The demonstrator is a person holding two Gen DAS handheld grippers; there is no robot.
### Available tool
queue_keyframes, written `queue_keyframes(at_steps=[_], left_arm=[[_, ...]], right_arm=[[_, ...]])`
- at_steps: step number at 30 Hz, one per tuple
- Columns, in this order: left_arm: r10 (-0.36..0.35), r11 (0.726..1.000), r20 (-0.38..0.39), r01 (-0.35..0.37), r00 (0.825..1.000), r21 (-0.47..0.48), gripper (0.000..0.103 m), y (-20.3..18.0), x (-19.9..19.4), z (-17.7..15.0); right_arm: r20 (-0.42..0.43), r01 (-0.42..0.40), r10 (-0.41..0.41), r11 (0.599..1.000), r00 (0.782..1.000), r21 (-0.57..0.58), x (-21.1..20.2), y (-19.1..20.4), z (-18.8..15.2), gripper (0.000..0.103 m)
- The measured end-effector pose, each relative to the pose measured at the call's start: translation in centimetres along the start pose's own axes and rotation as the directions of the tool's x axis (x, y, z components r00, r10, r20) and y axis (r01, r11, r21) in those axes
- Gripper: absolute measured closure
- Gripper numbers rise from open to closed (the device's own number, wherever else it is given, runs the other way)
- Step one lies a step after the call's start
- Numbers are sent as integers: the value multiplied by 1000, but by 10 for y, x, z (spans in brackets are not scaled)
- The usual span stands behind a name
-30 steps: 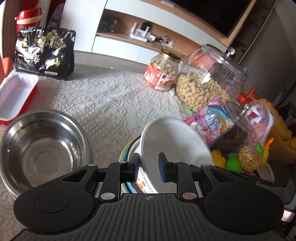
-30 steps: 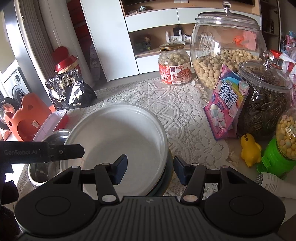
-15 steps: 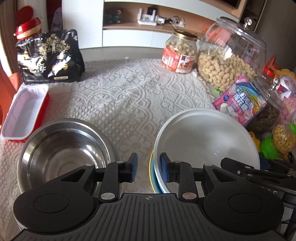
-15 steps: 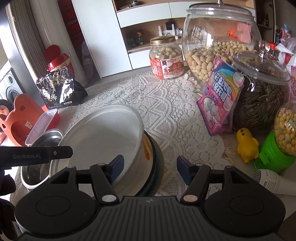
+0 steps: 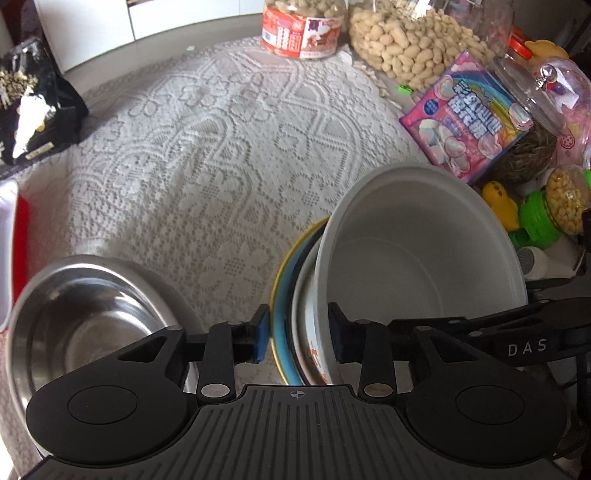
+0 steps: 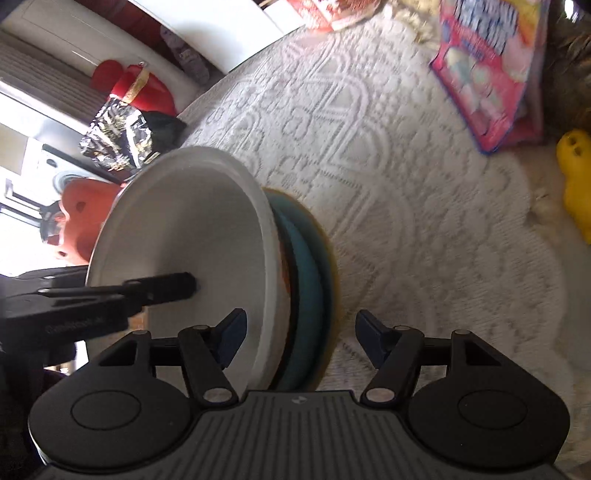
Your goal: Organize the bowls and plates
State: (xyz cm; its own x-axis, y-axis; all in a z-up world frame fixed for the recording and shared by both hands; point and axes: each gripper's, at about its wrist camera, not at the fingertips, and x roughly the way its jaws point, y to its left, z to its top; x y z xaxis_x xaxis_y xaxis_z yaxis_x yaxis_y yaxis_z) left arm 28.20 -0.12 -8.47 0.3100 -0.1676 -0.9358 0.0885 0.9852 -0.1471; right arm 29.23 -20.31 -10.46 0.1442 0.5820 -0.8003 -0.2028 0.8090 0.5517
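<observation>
Two grippers are seen over a worktop (image 5: pixel 207 147) covered by a white lace cloth, at a stack of dishes. Largest among the dishes, a steel bowl (image 5: pixel 85 314) is set at the lower left of the left wrist view, partly hidden behind the gripper body. Beside it, a white bowl (image 5: pixel 417 251) is tilted on a second white bowl with an orange printed pattern, itself nested on a blue plate with a yellow rim (image 5: pixel 282 295).

The stack's near edge is straddled by the left gripper (image 5: pixel 297 341), whose jaws are opening; one pad is just outside the plate rim, the other inside the white bowl, and neither is seen pressing. The far side of the stack is spanned by the right gripper (image 6: pixel 301 334), held about half wide, its left finger inside the white bowl (image 6: pixel 184 236) and its right finger clear of the plate (image 6: pixel 314 251); nothing is gripped.

Along the far edge, a large glass jar of peanuts (image 5: pixel 417 48) is cut off at the top, as is a red-labelled snack jar (image 5: pixel 299 26). A pink candy bag (image 5: pixel 469 114) carries Chinese characters too small to be read. A black printed pouch (image 5: pixel 29 107) is cropped at the left. "DAS" is legible on the other gripper's arm in the left view; the lettering in the blurred right view cannot be made out.
</observation>
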Motion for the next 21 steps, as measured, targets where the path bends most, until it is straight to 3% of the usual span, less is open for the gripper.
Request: queue_keyframes(at_steps=[2,5,10,14,21], left_arm=[[-15,1000,-2,15,1000,-21,60,3,2,0],[-21,999,-4,20,1000,-34,52,3,5,2],[-23,999,5,23,1000,-37,51,1,7,5],[-21,997,19,22,1000,-72,51,4,12,18],[-11,997,25,13,1000,-74,53,2,17,34]], right_arm=[[-38,-52,52,999,998,-1,7,2,0,35],[-26,-29,28,998,999,-47,6,15,0,35],[6,-26,26,999,1000,-40,2,16,8,35],[78,-10,17,996,997,-84,2,15,22,36],[55,-57,58,998,997,-13,8,-2,44,36]])
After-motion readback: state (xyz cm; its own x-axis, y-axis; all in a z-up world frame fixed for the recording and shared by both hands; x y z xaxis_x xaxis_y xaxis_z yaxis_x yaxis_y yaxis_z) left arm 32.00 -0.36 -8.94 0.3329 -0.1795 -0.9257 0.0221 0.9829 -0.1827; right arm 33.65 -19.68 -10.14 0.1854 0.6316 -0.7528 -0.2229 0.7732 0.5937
